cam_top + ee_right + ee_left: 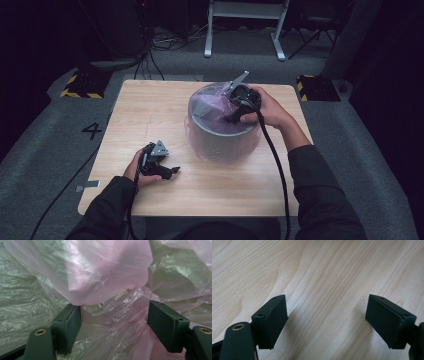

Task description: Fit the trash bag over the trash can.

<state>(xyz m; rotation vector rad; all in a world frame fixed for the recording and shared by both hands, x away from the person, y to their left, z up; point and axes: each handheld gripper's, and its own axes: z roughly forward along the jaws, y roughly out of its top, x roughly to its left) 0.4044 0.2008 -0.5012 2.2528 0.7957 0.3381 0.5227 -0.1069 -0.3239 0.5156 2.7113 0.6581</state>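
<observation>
Pink plastic liner is draped into and over a grey bin standing near the far right corner of the surface. The right gripper is lowered inside the bin mouth, probably so the film can be pressed against the wall; its fingers are spread wide, with crumpled film between them but not clamped. The left gripper is rested near the near left edge, apparently idle, fingers apart and empty. No legible writing is seen on liner or bin.
</observation>
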